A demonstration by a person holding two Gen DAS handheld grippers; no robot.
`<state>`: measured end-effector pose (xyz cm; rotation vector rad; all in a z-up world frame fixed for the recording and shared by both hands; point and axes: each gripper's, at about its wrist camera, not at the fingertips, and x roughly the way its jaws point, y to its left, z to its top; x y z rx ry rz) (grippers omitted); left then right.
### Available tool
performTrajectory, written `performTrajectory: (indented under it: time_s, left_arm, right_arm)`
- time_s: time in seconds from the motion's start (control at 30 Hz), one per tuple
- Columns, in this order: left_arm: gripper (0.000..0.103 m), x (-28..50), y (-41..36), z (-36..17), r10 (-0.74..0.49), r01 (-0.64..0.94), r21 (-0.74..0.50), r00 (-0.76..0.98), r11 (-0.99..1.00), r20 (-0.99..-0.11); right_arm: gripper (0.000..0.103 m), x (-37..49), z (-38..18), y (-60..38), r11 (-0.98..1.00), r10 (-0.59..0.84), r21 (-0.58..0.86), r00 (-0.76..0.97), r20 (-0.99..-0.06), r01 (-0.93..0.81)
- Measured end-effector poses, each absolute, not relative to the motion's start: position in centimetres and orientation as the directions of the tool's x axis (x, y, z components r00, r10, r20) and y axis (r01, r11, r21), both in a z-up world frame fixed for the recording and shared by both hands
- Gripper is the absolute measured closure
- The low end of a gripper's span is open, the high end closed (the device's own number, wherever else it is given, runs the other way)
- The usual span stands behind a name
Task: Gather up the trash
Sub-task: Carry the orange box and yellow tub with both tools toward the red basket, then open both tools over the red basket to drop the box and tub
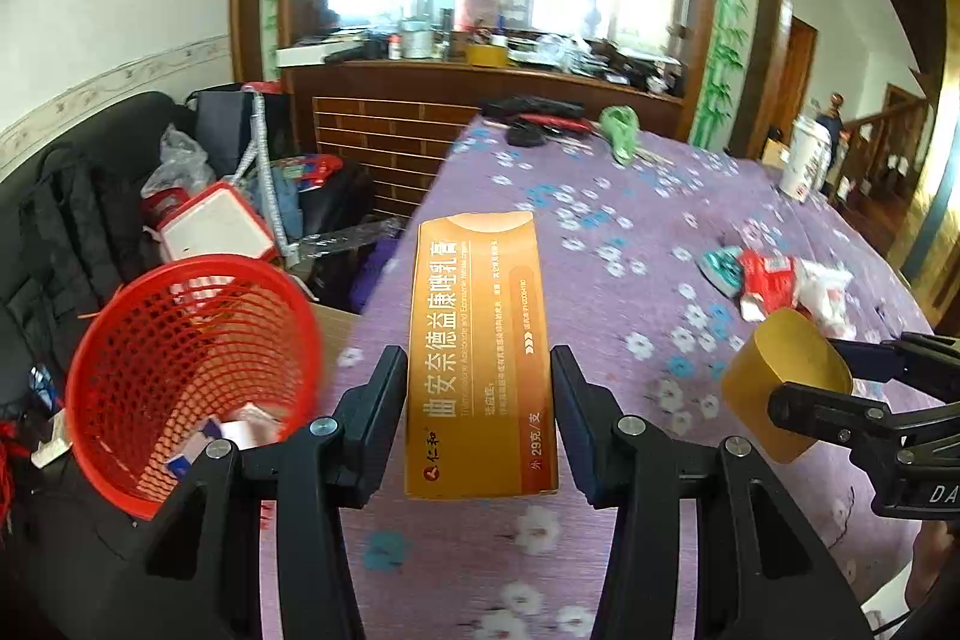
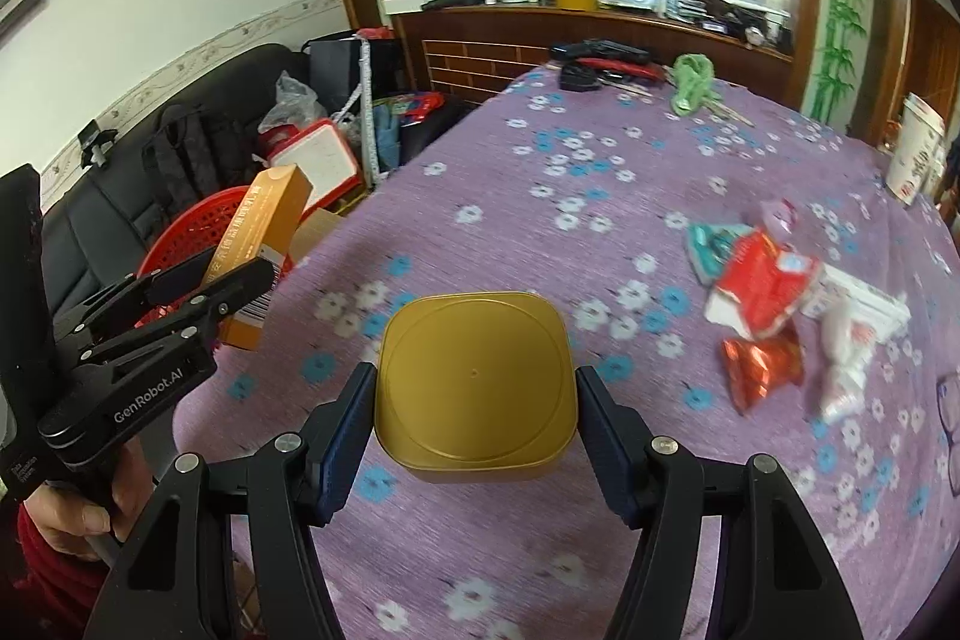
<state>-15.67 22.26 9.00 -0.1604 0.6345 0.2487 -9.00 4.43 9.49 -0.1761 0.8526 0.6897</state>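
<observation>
My left gripper [image 1: 480, 388] is shut on a long orange medicine box [image 1: 477, 358] and holds it above the left edge of the purple flowered table [image 1: 600, 232]. The red mesh waste basket [image 1: 192, 382] stands just left of it, below the table edge, with a few bits of trash inside. My right gripper [image 2: 474, 400] is shut on a gold square tin [image 2: 474, 382], held above the table. The tin [image 1: 780, 388] and the right gripper [image 1: 810, 394] also show in the left wrist view. The left gripper [image 2: 234, 280] with its box [image 2: 264, 244] shows in the right wrist view.
Crumpled red, white and teal wrappers [image 2: 774, 304] lie on the table's right side. A green bag [image 2: 690, 82] and dark items [image 2: 600, 58] sit at the far end, a white cup [image 2: 915, 154] at the right. A cluttered black sofa [image 1: 90, 220] stands left.
</observation>
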Motion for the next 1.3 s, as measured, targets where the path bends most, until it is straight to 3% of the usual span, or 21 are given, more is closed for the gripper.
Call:
performTrajectory:
  time_s: [0.57,1.2,1.3]
  left_arm:
    - [0.056,-20.4,35.2,9.2,0.36,-0.527,-0.123,0.715,0.841,-0.599]
    - [0.056,-21.6,40.1,6.8,0.366,-0.588,-0.163,0.672,0.792,-0.644]
    - [0.045,-21.7,40.1,7.2,0.356,-0.578,-0.18,0.687,0.796,-0.633]
  right_arm:
    - [0.033,-9.0,11.7,17.2,0.617,0.62,0.219,0.296,-0.727,-0.756]
    - [0.032,-6.4,9.2,29.1,0.527,0.701,0.426,0.092,-0.708,-0.735]
    - [0.03,-5.6,9.5,29.2,0.511,0.721,0.462,0.07,-0.689,-0.725]
